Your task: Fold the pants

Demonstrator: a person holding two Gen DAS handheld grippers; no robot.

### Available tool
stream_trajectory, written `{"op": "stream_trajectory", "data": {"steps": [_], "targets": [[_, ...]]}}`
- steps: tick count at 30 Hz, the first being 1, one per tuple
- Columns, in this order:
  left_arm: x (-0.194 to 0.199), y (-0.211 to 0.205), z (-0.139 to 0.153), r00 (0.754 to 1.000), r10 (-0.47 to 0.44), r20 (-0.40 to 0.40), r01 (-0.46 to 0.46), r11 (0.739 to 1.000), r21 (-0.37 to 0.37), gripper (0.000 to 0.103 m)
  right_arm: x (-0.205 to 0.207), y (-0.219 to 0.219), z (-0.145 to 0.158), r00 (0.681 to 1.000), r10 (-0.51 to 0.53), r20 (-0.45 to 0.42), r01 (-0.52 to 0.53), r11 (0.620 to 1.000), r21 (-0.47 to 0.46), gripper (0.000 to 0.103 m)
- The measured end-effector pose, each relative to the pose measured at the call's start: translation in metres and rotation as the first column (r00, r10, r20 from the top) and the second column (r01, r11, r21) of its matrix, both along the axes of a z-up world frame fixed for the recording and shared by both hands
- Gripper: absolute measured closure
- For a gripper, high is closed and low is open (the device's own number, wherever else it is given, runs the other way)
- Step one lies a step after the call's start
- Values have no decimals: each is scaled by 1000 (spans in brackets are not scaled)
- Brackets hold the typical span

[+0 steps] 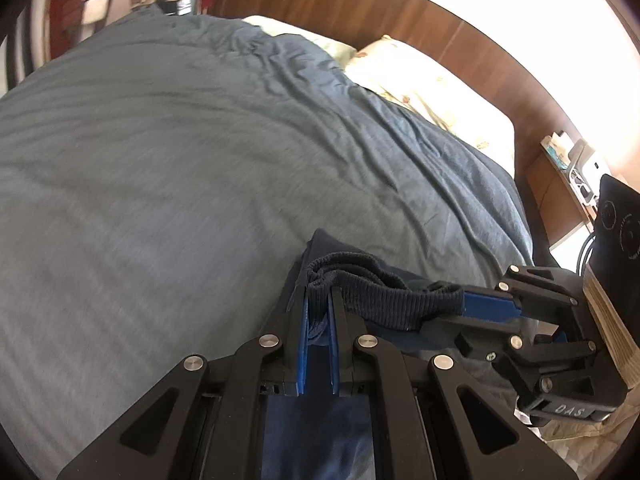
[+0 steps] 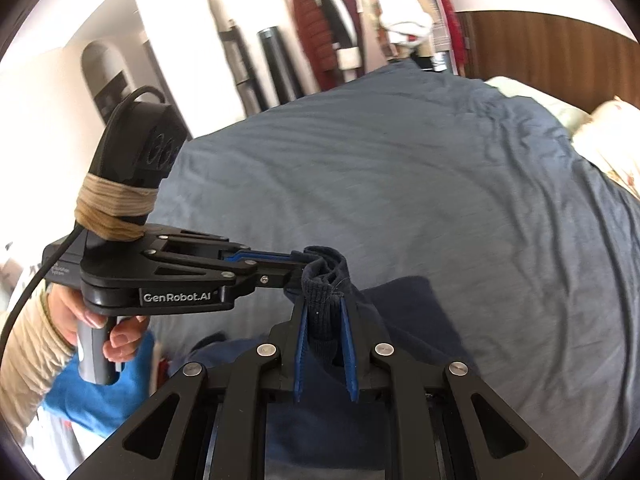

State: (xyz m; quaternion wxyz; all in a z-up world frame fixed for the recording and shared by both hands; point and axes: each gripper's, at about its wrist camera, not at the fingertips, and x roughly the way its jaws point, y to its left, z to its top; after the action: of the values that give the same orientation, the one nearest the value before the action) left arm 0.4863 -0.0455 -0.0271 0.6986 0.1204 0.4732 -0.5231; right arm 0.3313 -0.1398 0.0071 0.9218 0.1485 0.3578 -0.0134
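The dark navy pants (image 1: 360,300) hang between both grippers over the grey-blue bed cover, their ribbed band bunched up. My left gripper (image 1: 318,296) is shut on one end of the ribbed band; it also shows in the right wrist view (image 2: 300,262), coming in from the left. My right gripper (image 2: 324,300) is shut on the other end of the band (image 2: 320,292); it also shows in the left wrist view (image 1: 464,300), at the right. The two grippers are close together. The rest of the pants (image 2: 400,304) drapes below them.
The bed cover (image 1: 180,160) fills most of both views. Pillows (image 1: 420,84) lie by the wooden headboard (image 1: 360,8). A bedside table with small items (image 1: 576,168) stands at the right. Hanging clothes (image 2: 360,20) line the far wall. A blue cloth (image 2: 108,392) lies at lower left.
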Motion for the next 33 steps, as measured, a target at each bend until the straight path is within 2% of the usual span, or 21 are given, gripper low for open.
{"op": "stream_trajectory", "data": {"steps": [9,14,23,26,28,30,33], "targets": [[-11,68,-20,998,63,-9,-62,995,82,94,1,74,-19,990,138,-18,-138,990,-15,86],[-17,92,-28,996,86,-15,-84,991,100,95,-2,99,-28,981,190,-31,-191,982,-10,86],[-29,125,-41,992,116,-40,-106,976,191,96,-7,132,-50,950,304,-63,-307,951,-31,86],[-33,134,-43,989,138,-49,-123,965,232,94,-13,144,-58,936,344,-76,-348,936,-54,86],[-34,140,-40,988,153,-20,-142,954,264,91,-13,149,-63,928,361,-87,-367,928,-68,86],[-32,146,-37,984,175,-6,-167,948,269,87,-13,149,-68,922,375,-101,-382,922,-65,86],[-29,147,-34,976,217,-28,-203,946,254,81,-13,151,-72,910,399,-112,-409,908,-86,86]]}}
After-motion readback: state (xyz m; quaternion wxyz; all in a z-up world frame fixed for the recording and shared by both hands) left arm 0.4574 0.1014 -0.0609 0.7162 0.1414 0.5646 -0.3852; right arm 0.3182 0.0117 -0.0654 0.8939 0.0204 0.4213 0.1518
